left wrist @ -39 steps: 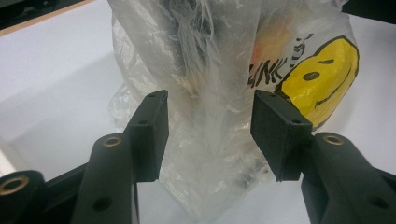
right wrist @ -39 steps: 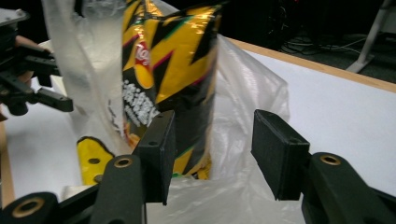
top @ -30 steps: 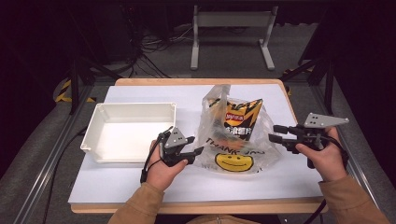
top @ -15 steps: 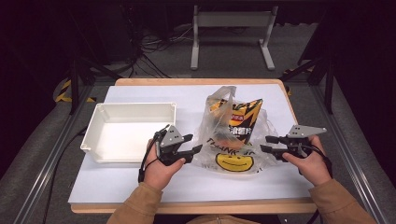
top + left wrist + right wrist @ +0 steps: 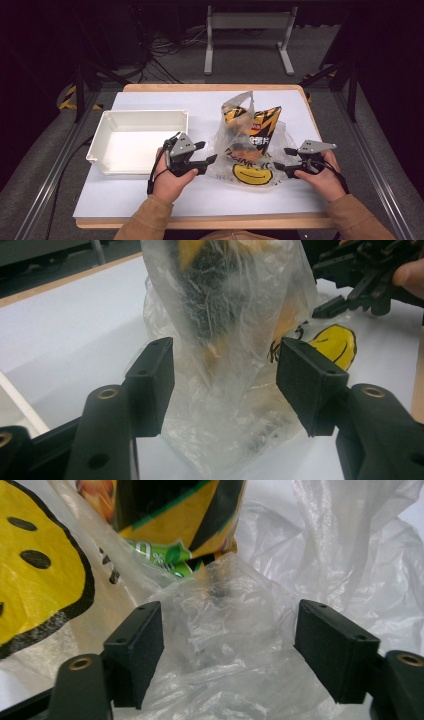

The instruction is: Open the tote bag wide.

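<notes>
Two tools are held at either side of a clear plastic bag (image 5: 250,150) that stands near the middle of the white surface (image 5: 125,200). The bag is printed with a yellow smiley face (image 5: 252,174) on its near side, and a yellow-and-black snack packet (image 5: 257,125) is seen inside it. The packet stands roughly upright, its long axis running up from the surface and its top leaning slightly toward the far edge; the bag's crumpled top points upward as well, while its lower part is spread flat toward the person.

The left tool (image 5: 210,152) is held just beside the bag's left edge, pointing toward the right. In the left gripper view its jaws are seen set apart, with a fold of the bag (image 5: 225,340) lying between them but not pressed by either pad; they have just been opening, so the tool is released.

The right tool (image 5: 282,159) is held at the bag's right edge, pointing toward the left. In the right gripper view its jaws stand wide, with crumpled plastic (image 5: 225,625) between them and a gap at each pad; these too have just been opening, and nothing is clenched.

A white tray (image 5: 145,116) is placed on the surface to the left of the bag, just beyond the left hand (image 5: 170,180).
</notes>
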Available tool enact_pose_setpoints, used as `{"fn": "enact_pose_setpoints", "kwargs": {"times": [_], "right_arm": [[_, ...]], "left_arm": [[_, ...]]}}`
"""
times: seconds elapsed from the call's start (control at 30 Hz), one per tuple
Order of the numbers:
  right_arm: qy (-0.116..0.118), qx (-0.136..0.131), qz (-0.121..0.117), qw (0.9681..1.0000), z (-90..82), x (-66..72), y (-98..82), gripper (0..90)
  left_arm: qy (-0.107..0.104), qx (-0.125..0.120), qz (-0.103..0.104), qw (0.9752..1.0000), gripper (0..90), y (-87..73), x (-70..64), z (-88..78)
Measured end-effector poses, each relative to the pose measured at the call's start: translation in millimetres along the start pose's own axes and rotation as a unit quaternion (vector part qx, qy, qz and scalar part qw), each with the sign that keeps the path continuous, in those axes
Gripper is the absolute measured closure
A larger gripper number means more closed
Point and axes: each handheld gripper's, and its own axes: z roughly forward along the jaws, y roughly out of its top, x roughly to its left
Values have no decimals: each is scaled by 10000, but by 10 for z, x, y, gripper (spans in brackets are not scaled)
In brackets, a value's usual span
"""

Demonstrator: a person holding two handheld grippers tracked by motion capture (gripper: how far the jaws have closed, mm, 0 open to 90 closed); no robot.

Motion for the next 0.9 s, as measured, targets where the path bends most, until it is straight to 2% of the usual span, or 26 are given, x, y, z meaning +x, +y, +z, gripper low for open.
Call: {"fn": "enact_pose_setpoints", "kwargs": {"times": [0.23,0.3,0.47,0.5,0.53,0.73,0.9], "right_arm": [[-91,90,-33,9999,61,0,-59,249],[-89,105,-36,9999,65,1,-57,248],[-101,99,-56,9999,62,9,-58,244],[-101,99,-56,9999,62,9,-58,244],[-94,76,-40,9999,58,9,-59,241],[-101,25,-2,9999,52,12,-58,240],[-102,-59,19,9999,29,19,-36,237]], "left_arm": [[-45,-50,32,10000,337,99,-27,-12],[-75,-118,63,9999,328,188,-45,-25],[-100,-173,285,9994,318,434,-99,-44],[-100,-173,285,9994,317,434,-99,-44],[-117,-187,365,9991,317,518,-123,-41],[-189,-241,439,9986,317,673,-169,-20],[-251,-296,595,9975,348,818,-222,28]]}}
